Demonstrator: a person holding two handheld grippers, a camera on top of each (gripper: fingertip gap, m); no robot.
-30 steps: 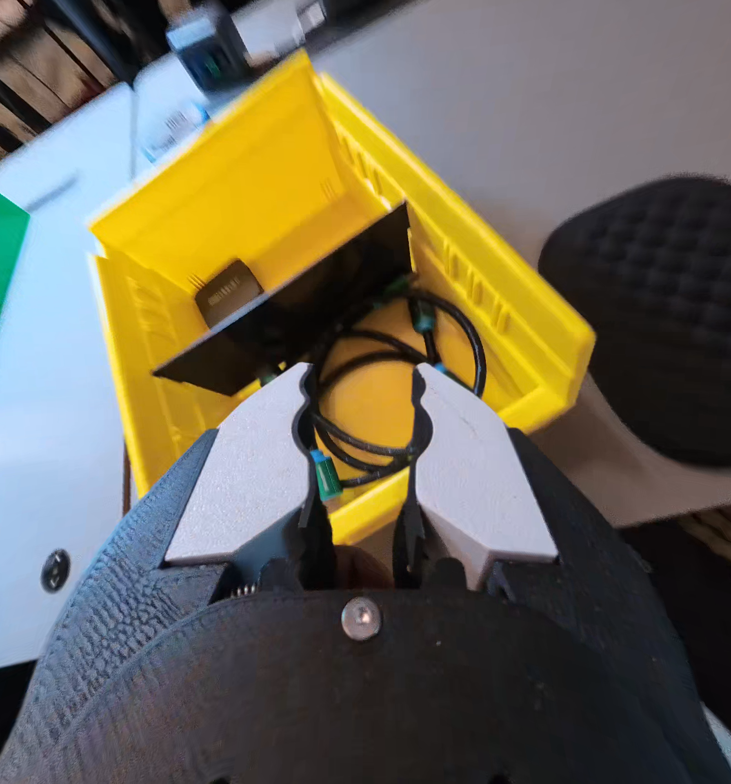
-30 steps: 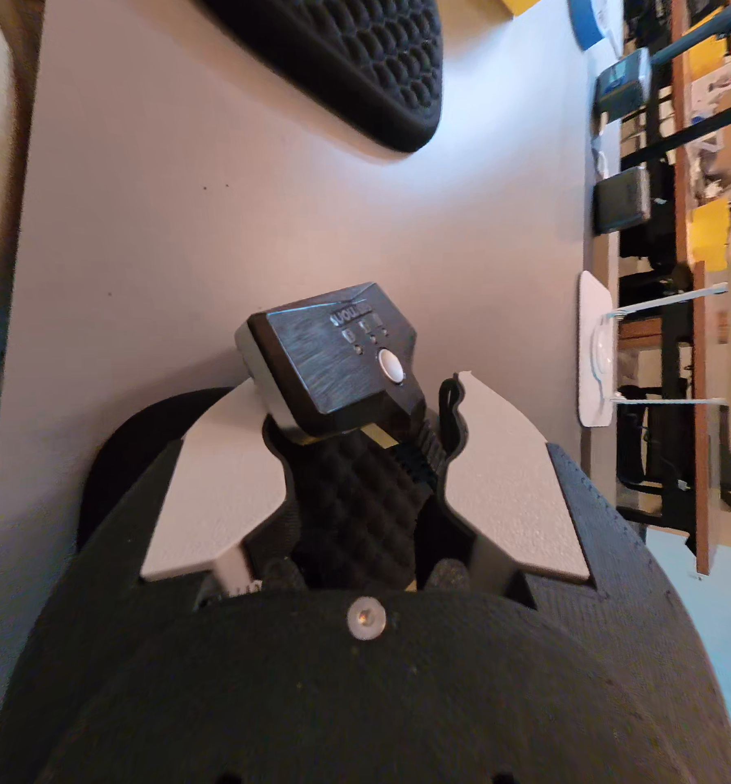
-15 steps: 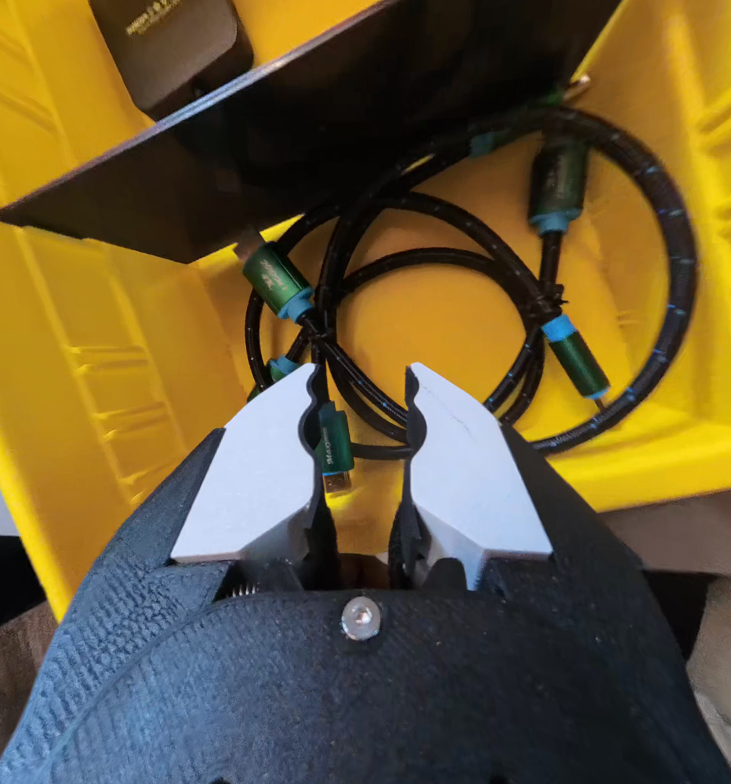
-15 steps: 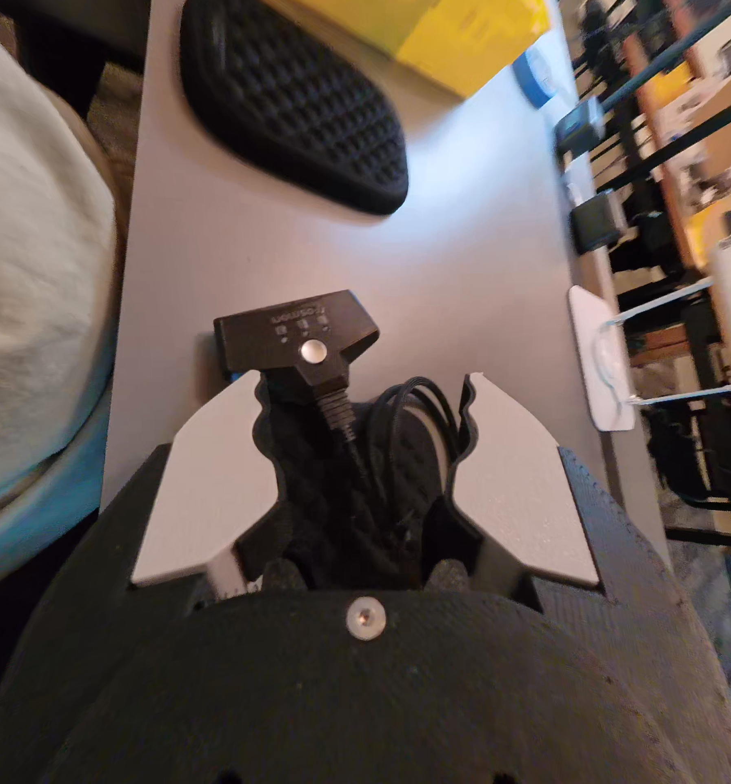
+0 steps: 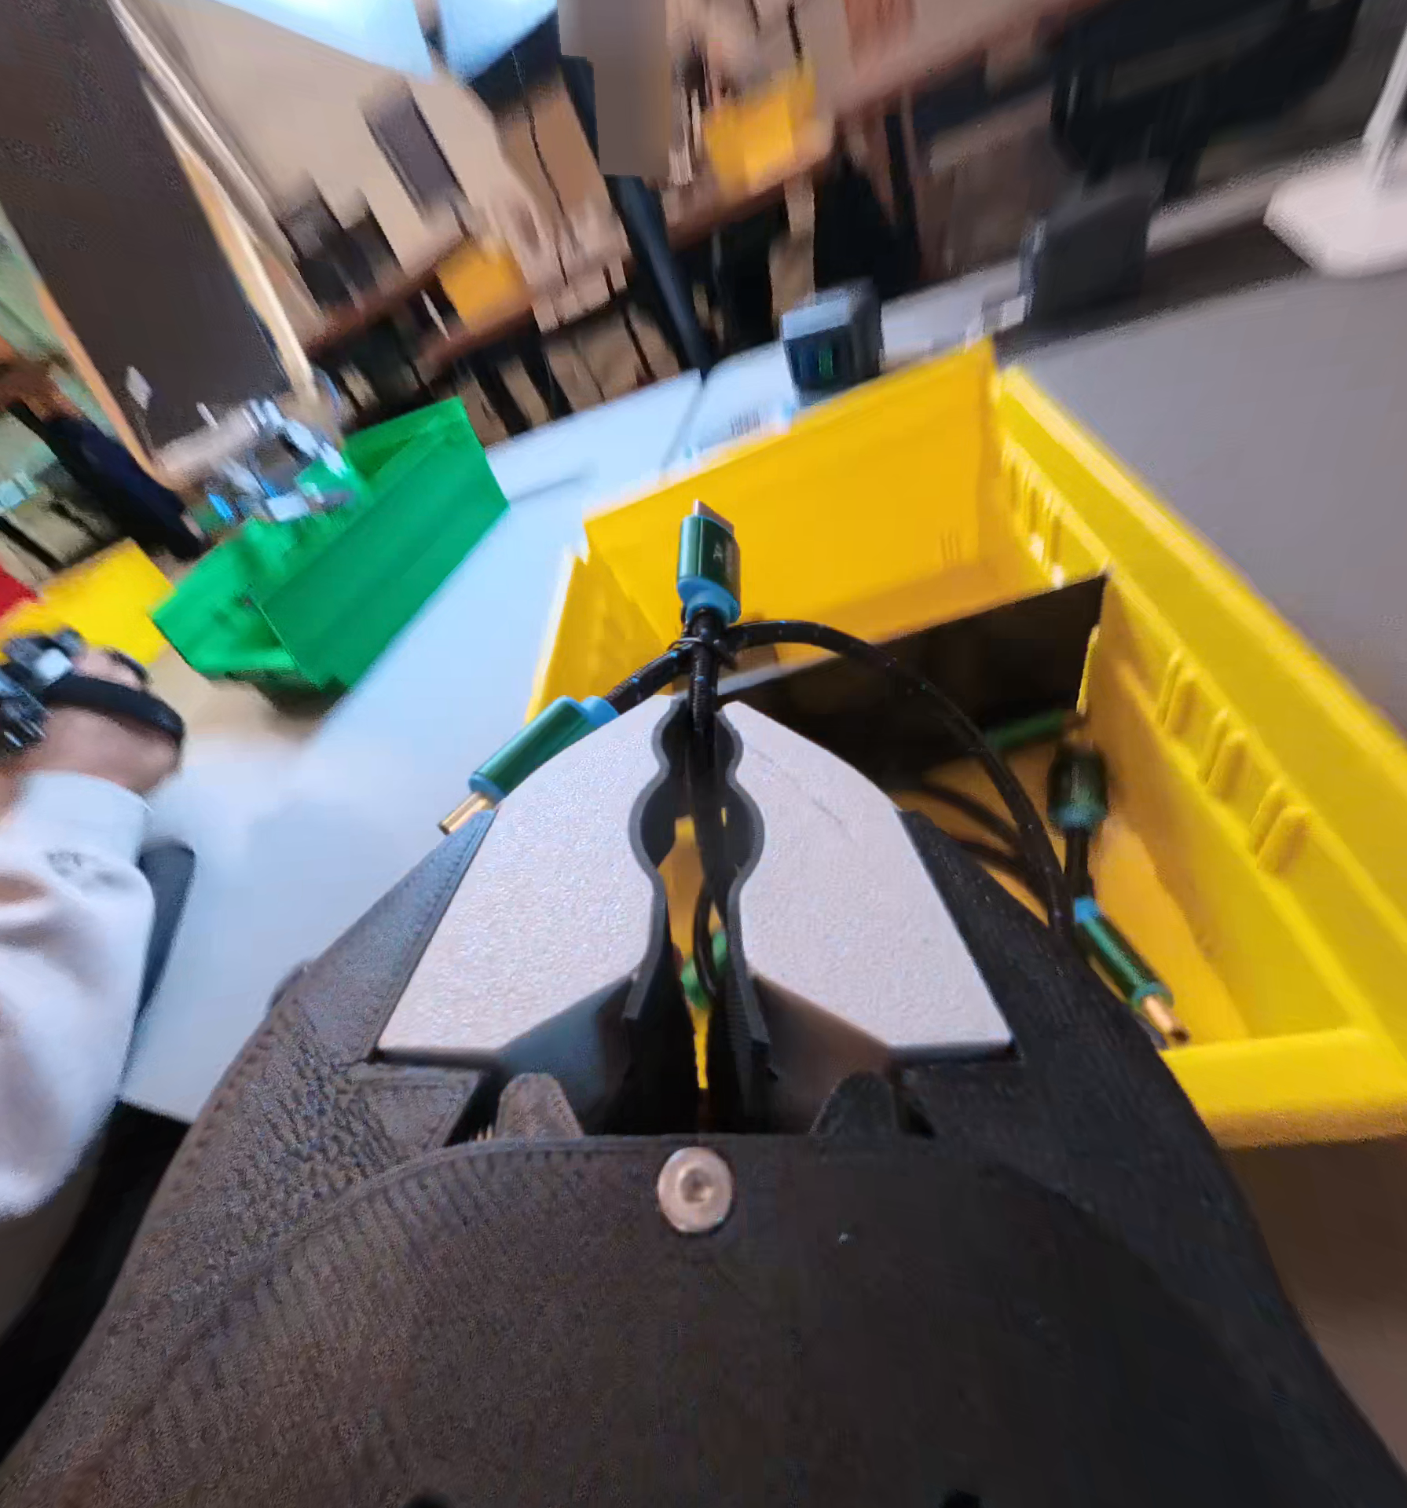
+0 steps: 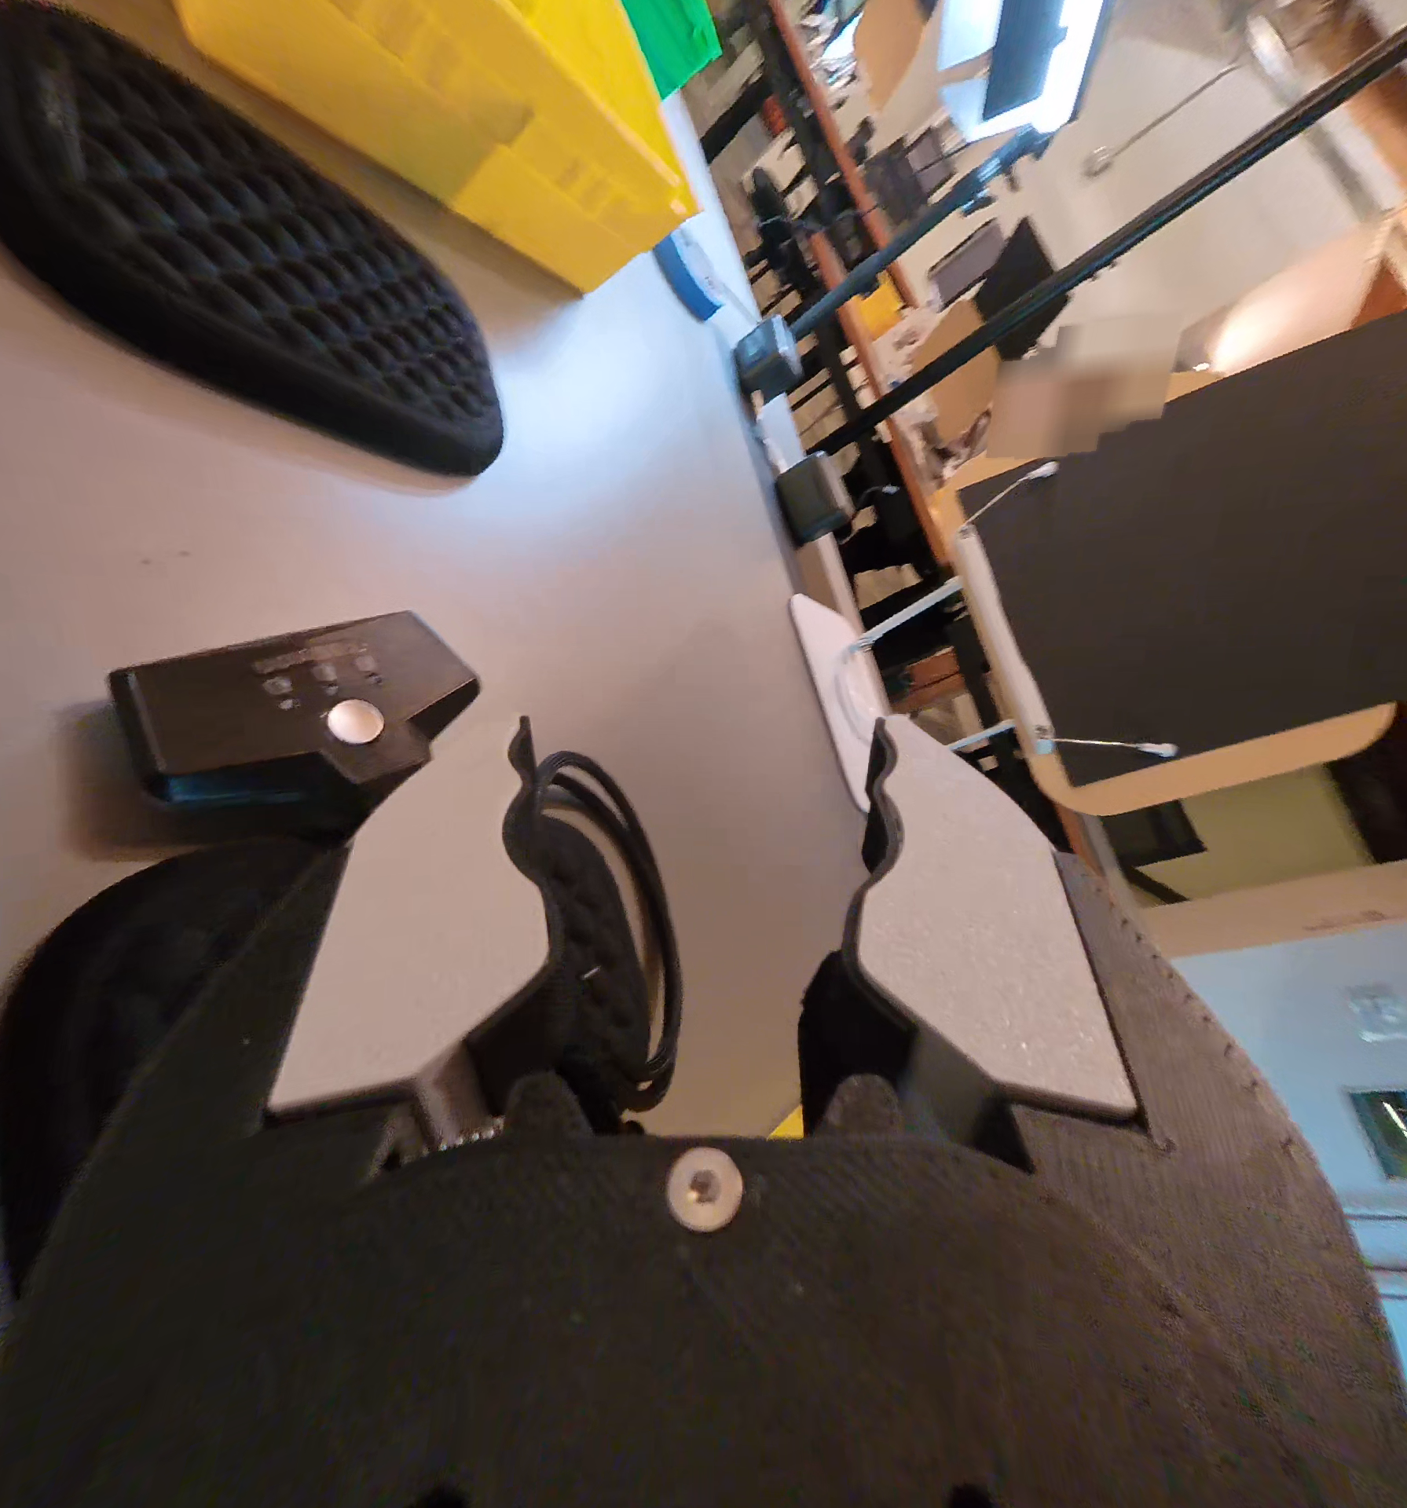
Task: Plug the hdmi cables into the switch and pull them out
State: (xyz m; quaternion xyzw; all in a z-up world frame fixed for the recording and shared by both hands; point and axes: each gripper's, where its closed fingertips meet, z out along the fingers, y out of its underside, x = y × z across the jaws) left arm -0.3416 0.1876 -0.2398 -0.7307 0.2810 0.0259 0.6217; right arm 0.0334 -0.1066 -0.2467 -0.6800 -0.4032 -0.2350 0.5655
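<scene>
HDMI cable bundle clamped between the fingers of the left gripper, which are pressed together on the braided cord, above the near end of the yellow bin. One green plug stands upright just past the fingertips, a second green plug sticks out to the left of them; a tie seems to bind the cords where they cross. More cable and plugs lie in the bin's near compartment, this side of a black divider.

Right gripper empty, fingers well apart, hovering over the grey table. Switch flat on the table, just left of the left fingertip, its thin lead looping back between the fingers. Black mesh pad farther off; bin beyond it.

Judgement: step in hand is carrying the cables out to the switch. Lift until the trailing loop clears the bin wall, or it may snag. Grip is mid-cord, so plugs dangle: set the bundle down near the switch, regrip one plug by its green shell, and pin the switch with the right gripper before insertion
</scene>
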